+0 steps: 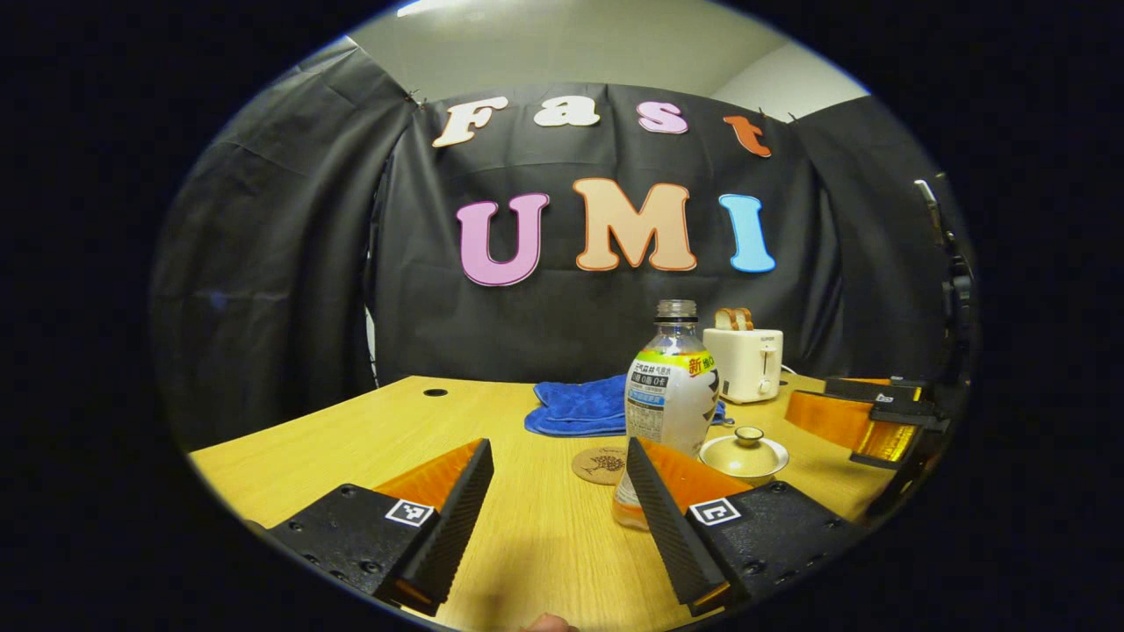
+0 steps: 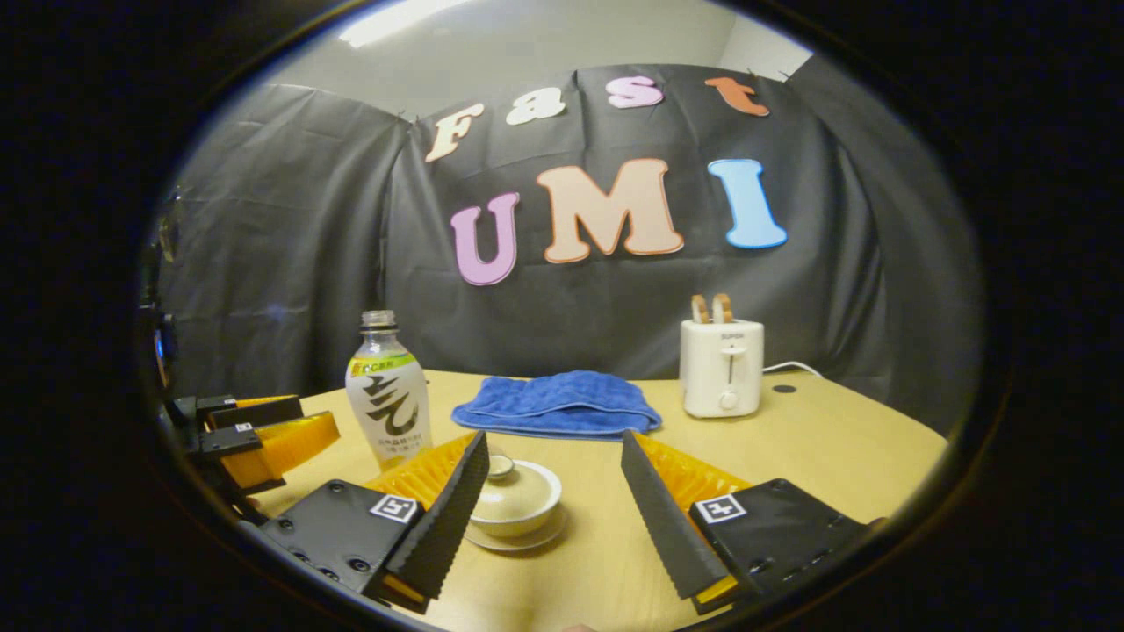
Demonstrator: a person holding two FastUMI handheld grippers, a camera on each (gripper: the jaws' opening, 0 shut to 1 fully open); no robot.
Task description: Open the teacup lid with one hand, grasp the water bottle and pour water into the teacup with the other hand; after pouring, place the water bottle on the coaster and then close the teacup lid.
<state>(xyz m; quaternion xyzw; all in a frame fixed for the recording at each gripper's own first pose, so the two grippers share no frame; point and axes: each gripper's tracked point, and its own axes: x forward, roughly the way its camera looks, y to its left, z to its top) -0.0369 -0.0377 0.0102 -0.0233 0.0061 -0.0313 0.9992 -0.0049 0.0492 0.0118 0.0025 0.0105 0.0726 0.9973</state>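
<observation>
Standing wide open and empty, the left gripper (image 1: 558, 491) hid the bottle's (image 1: 672, 395) base behind one finger. The right gripper (image 2: 553, 491), equally spread, held nothing; its finger partly covered the lidded teacup (image 2: 518, 500).

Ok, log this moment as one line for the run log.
phase: approach | left gripper: open, near water bottle | right gripper: open, near teacup | lid: on | coaster: bare

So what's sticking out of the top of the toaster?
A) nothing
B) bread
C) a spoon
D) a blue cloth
B: two slices of bread stand up out of the slots of the toaster, behind the blue cloth lying on the table.
</observation>
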